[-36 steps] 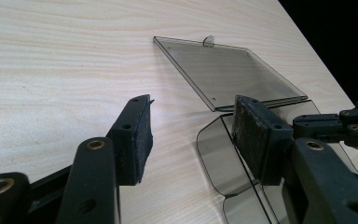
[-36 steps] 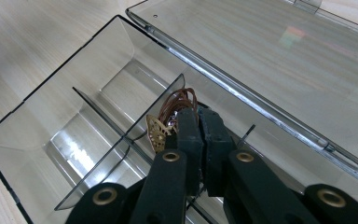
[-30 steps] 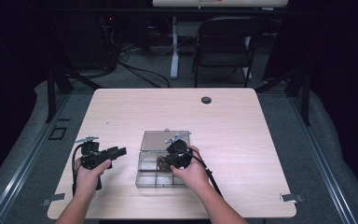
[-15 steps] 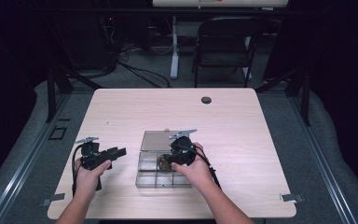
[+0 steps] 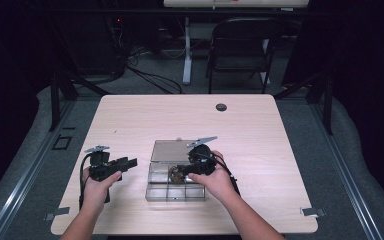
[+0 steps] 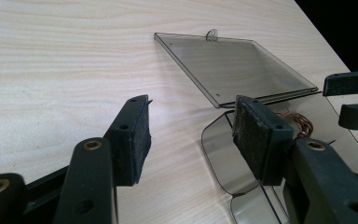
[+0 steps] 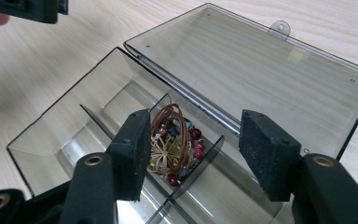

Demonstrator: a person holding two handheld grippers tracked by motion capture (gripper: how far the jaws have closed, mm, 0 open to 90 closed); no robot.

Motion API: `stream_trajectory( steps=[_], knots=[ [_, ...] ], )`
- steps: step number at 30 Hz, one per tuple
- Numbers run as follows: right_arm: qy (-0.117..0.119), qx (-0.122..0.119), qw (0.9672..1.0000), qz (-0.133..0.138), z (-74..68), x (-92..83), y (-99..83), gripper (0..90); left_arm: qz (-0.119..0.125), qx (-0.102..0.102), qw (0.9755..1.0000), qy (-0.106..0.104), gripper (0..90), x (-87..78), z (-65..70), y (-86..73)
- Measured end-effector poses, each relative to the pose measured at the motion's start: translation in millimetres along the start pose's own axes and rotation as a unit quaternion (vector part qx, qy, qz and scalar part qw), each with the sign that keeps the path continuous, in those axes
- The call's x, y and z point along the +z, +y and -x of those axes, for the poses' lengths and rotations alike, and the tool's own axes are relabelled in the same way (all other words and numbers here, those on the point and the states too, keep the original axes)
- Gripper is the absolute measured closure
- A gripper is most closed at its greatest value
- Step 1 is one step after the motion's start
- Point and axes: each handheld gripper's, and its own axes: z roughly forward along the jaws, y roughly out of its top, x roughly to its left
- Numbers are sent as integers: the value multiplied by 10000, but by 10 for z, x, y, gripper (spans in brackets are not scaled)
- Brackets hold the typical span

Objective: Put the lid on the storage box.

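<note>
Clear compartment box (image 5: pixel 175 186) sits on the bench (image 5: pixel 260 150), lid (image 7: pixel 261 70) folded flat behind it. A beaded bracelet bundle (image 7: pixel 172 144) rests in 1 compartment beside the hinge, leaning against a divider. Right gripper (image 7: pixel 196 154) hovers over that compartment; its fingers (image 7: pixel 133 149) have just been opening and stand wide, the bundle between them, with no grip. Left gripper (image 6: pixel 191 140), just beside the box's left wall, has its fingers (image 6: pixel 130 137) spread over bare bench, holding nothing.
</note>
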Motion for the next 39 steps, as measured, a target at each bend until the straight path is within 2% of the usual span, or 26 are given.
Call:
stream_trajectory(
  steps=[4,6,7,10,14,16,17,22,23,25,28,31,34,35,36,39],
  knots=[
    [53,77,9999,97,34,-31,-3,414,-28,32,10000,39,452,9,23,18],
    [-14,132,9998,137,65,-52,-13,404,-70,36,9999,84,452,23,35,31],
    [-141,120,9997,157,99,-72,-22,405,-102,26,9999,90,446,39,46,41],
    [-196,151,9995,171,144,-98,-31,406,-128,93,9998,82,430,74,63,52],
    [-128,291,9995,93,181,-111,-46,410,-238,116,9996,101,430,122,97,75],
    [-114,274,9995,56,188,-117,-48,411,-229,135,9996,133,436,131,106,83],
    [-109,312,9994,70,183,-124,-55,411,-223,169,9995,176,436,139,125,110],
    [-69,327,9994,120,196,-136,-58,397,-230,209,9994,126,436,167,167,170],
    [30,373,9991,177,208,-136,-55,393,-241,204,9994,113,436,177,176,177],
    [34,375,9990,233,213,-144,-50,378,-310,178,9993,84,442,202,196,192],
    [76,378,9987,326,228,-157,-38,321,-372,299,9988,134,442,252,220,218],
    [160,482,9980,371,269,-153,-28,271,-423,357,9983,158,436,301,236,231],
    [125,632,9971,398,282,-142,-25,249,-477,391,9980,143,444,326,242,235],
    [125,632,9971,398,282,-142,-25,249,-531,400,9977,125,444,339,244,238],
    [109,707,9965,429,283,-141,-22,209,-604,415,9973,87,445,366,249,248],
    [210,821,9953,463,285,-121,-20,190,-630,396,9972,43,445,387,252,276]
  ],
)
